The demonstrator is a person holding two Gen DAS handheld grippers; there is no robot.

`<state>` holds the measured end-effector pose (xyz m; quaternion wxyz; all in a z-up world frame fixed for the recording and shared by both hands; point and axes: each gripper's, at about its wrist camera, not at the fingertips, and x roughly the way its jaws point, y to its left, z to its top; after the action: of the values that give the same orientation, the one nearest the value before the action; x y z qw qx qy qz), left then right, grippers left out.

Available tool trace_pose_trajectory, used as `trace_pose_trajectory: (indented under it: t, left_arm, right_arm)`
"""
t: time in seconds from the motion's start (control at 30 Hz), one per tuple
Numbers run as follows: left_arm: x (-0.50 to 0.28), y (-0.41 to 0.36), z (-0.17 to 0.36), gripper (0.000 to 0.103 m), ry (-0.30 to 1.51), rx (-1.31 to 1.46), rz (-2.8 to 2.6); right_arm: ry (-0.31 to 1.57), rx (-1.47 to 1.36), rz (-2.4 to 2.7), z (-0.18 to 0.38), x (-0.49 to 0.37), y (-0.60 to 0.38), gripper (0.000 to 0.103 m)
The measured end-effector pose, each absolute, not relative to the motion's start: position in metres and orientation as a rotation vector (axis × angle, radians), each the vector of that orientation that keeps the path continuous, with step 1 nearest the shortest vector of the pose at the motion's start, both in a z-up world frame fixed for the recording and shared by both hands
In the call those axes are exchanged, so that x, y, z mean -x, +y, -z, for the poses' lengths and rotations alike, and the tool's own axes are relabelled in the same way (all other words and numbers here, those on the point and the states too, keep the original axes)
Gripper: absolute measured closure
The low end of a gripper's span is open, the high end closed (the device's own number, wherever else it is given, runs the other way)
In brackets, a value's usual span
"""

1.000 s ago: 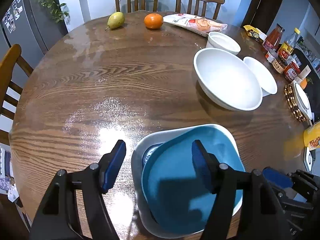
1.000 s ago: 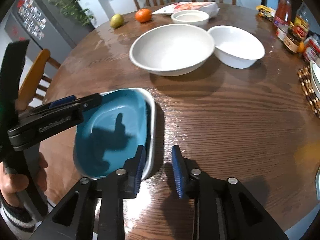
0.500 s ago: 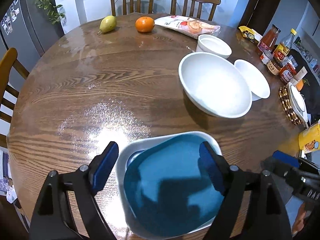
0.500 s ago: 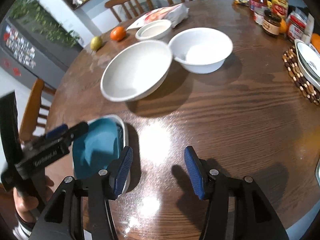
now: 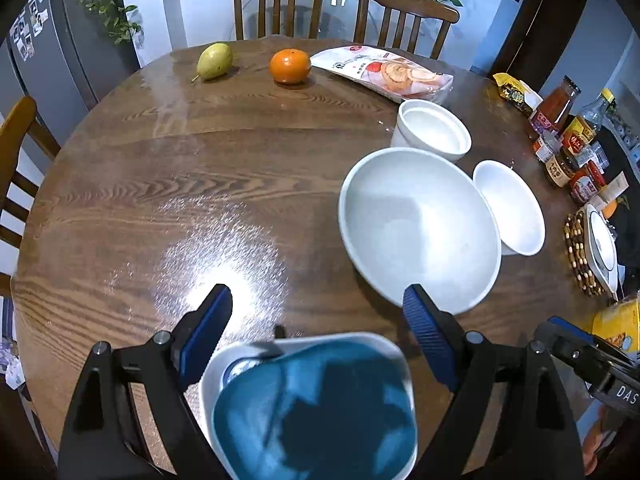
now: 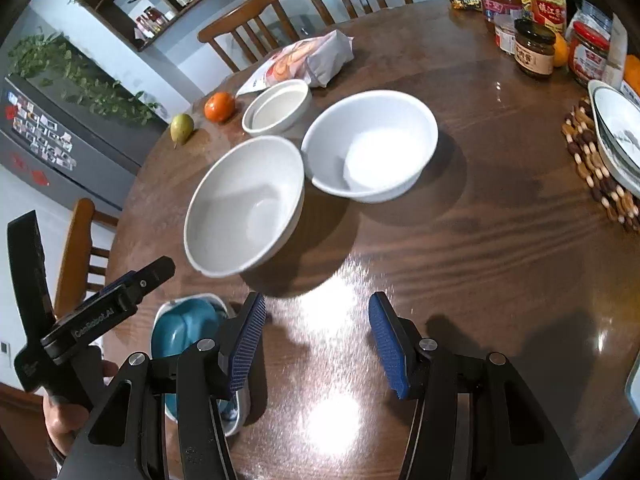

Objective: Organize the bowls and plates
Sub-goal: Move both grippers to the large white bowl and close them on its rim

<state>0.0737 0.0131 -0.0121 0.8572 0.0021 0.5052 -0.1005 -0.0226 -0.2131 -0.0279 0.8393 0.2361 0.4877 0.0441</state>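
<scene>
A blue plate [image 5: 316, 412] lies in a white squarish dish [image 5: 212, 380] at the table's near edge; both also show in the right wrist view [image 6: 186, 330]. My left gripper [image 5: 316, 332] is open and empty above them. My right gripper [image 6: 316, 340] is open and empty over bare wood. A large white bowl [image 5: 416, 224] [image 6: 244, 204], a medium white bowl [image 5: 510, 208] [image 6: 372, 148] and a small white bowl [image 5: 434, 128] [image 6: 278, 106] stand together beyond.
A pear [image 5: 215, 60], an orange [image 5: 290, 65] and a snack bag [image 5: 384, 72] lie at the far side. Jars and bottles [image 6: 536, 46] and a plate on a beaded mat [image 6: 616, 140] stand at the right. Chairs [image 5: 280, 4] surround the table.
Both grippers have pulled back and risen from the blue plate and dish. My right gripper has opened wide and swung right toward the white bowls.
</scene>
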Motion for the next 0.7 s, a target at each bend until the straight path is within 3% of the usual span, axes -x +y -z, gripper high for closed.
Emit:
trace_pose_trajectory:
  t: [0.7]
  left_arm:
    - [-0.121, -0.016, 0.031, 0.017, 1.095, -0.046, 0.162]
  right_arm:
    - [1.048, -0.56, -0.226, 0.042, -0.044, -0.21, 0.048]
